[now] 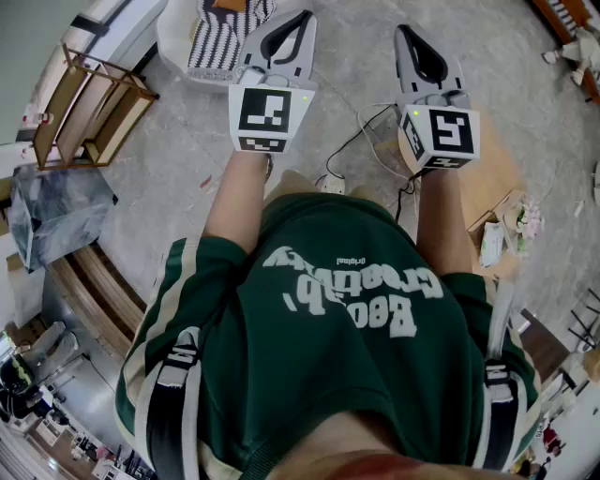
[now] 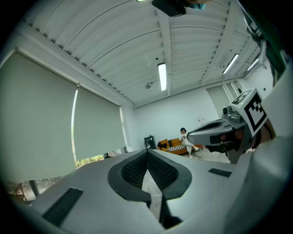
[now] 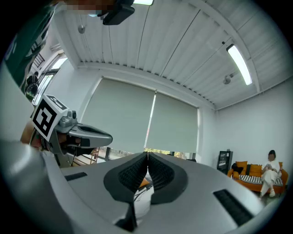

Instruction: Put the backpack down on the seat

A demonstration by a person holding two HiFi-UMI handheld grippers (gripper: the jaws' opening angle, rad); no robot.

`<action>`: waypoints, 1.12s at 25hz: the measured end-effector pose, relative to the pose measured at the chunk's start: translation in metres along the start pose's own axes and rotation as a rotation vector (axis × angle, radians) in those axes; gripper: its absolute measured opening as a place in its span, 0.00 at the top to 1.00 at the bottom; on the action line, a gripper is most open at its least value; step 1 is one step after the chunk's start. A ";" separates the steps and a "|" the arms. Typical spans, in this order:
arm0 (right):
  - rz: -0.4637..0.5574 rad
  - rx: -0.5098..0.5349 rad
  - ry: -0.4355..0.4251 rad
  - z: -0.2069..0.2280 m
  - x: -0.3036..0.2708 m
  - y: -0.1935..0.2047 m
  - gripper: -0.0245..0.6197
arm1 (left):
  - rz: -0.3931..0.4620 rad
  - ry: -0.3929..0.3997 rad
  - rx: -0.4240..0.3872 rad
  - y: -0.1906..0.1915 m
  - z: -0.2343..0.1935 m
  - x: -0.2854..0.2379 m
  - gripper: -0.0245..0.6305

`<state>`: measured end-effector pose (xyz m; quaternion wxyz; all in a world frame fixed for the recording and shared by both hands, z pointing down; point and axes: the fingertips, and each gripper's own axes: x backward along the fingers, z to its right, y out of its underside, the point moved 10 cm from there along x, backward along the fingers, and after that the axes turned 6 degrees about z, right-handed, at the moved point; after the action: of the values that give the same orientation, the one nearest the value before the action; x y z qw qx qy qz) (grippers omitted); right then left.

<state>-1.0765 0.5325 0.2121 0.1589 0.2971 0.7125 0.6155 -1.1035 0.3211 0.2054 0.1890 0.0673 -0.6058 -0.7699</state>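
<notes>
We hold both arms out ahead. Our left hand-held gripper [image 1: 296,19], at 12 o'clock, is pinched tight on nothing. Our right hand-held gripper [image 1: 407,36], at 1 o'clock, is likewise closed and empty. The backpack straps [image 1: 173,403] lie over our shoulders at 7 and 5 o'clock; the pack itself is out of sight. The seat [image 1: 174,37], with its striped cushion [image 1: 220,47], stands at 11 o'clock.

We count two grippers, the left gripper [image 1: 302,19] and the right gripper [image 1: 405,34]; two black shoulder straps [image 1: 169,412]; one white seat [image 1: 174,39] far ahead; one wooden rack [image 1: 94,103] far left; one seated person [image 3: 270,171]; one orange sofa [image 3: 242,168].
</notes>
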 end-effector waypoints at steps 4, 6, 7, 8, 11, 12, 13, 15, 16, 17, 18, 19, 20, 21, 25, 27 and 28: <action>0.005 0.017 -0.006 0.000 0.002 0.000 0.91 | 0.001 0.001 -0.001 0.001 0.002 0.001 0.93; 0.001 0.018 -0.003 0.002 0.004 0.001 0.91 | 0.003 0.003 -0.004 0.001 0.005 0.000 0.93; -0.001 0.021 -0.002 0.004 0.004 0.001 0.91 | 0.004 0.004 -0.006 0.000 0.006 -0.002 0.93; -0.004 0.022 -0.002 0.005 0.005 0.001 0.91 | 0.004 0.005 -0.008 -0.002 0.007 -0.003 0.93; -0.001 0.006 -0.005 0.010 0.005 -0.001 0.91 | 0.004 0.008 -0.008 -0.005 0.008 -0.007 0.93; -0.001 0.002 -0.005 0.011 0.005 0.000 0.91 | 0.004 0.009 -0.006 -0.006 0.008 -0.007 0.93; -0.003 0.003 -0.007 0.011 0.004 0.001 0.91 | 0.002 0.010 -0.005 -0.005 0.008 -0.007 0.93; -0.005 0.010 -0.017 0.013 0.001 0.005 0.91 | -0.004 0.010 -0.003 -0.001 0.007 -0.010 0.93; -0.005 0.010 -0.024 0.014 -0.002 0.007 0.91 | -0.007 0.011 -0.003 0.001 0.005 -0.013 0.93; -0.006 0.008 -0.028 0.015 -0.005 0.009 0.91 | -0.008 0.010 -0.003 0.003 0.004 -0.017 0.93; -0.009 0.006 -0.030 0.017 -0.009 0.012 0.91 | -0.009 0.008 -0.001 0.006 0.002 -0.020 0.93; -0.013 0.002 -0.030 0.018 -0.013 0.015 0.91 | -0.010 0.007 0.003 0.008 -0.001 -0.024 0.93; -0.016 -0.002 -0.028 0.020 -0.018 0.018 0.91 | -0.010 0.007 0.008 0.011 -0.003 -0.030 0.93; -0.018 -0.006 -0.026 0.022 -0.023 0.022 0.91 | -0.010 0.008 0.012 0.015 -0.005 -0.036 0.93; -0.030 -0.008 -0.017 0.037 -0.055 0.038 0.91 | -0.006 0.019 0.018 0.031 -0.022 -0.070 0.93; -0.039 -0.010 -0.012 0.048 -0.080 0.047 0.91 | -0.011 0.022 0.023 0.042 -0.037 -0.095 0.93; -0.042 -0.011 -0.011 0.055 -0.095 0.052 0.91 | -0.014 0.022 0.027 0.049 -0.046 -0.110 0.93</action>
<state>-0.9585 0.5205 0.2391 0.1775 0.2847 0.7143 0.6142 -0.9772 0.3105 0.2265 0.1893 0.0825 -0.6134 -0.7623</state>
